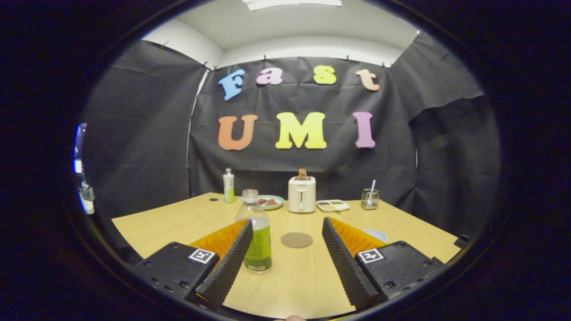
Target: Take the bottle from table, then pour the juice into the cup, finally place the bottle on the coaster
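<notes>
We held the gripper (287, 225) with its fingers spread wide. The bottle (255, 234) stood upright on the surface (303, 281), neck pointing straight up, just beside the left finger (232, 258). The coaster (296, 240) lay flat ahead, between the fingers, near the bottle.

tool (287, 225) open, bottle (256, 236) (uncapped) beside its left finger.
</notes>
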Available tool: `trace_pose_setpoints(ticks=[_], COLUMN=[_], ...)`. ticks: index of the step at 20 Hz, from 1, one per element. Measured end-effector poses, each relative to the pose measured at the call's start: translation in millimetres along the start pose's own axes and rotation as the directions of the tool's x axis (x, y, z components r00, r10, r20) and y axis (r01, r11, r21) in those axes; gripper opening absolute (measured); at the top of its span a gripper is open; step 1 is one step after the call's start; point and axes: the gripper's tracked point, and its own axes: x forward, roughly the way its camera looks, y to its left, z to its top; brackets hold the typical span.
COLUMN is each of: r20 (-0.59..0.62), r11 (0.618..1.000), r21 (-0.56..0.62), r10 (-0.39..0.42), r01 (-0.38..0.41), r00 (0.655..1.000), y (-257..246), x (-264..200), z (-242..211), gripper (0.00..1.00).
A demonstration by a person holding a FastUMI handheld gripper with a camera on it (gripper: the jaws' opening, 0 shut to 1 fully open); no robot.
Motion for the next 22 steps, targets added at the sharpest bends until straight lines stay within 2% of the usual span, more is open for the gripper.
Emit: trace_pose_setpoints(ticks=[3, 7, 12, 18, 22], r20=[-0.057, -0.113, -0.194, -0.266, -0.317], r11=[0.999, 0.998, 0.997, 1.0, 1.0], r21=[0.008, 0.009, 0.043, 0.002, 0.0], r10=[0.051, 0.069, 0.065, 0.022, 0.023], r01=[-0.051, -0.068, -0.058, -0.022, -0.025], r00=[0.997, 0.991, 0.979, 0.964, 0.948], y=[22.0, 39.7, 46.2, 47.1, 52.4], x=[9.0, 28.9, 57.5, 77.0, 87.2], z=[-26.0, -51.1, -70.1, -79.7, -88.5], gripper=[1.0, 1.0, 1.0, 1.0, 1.0])
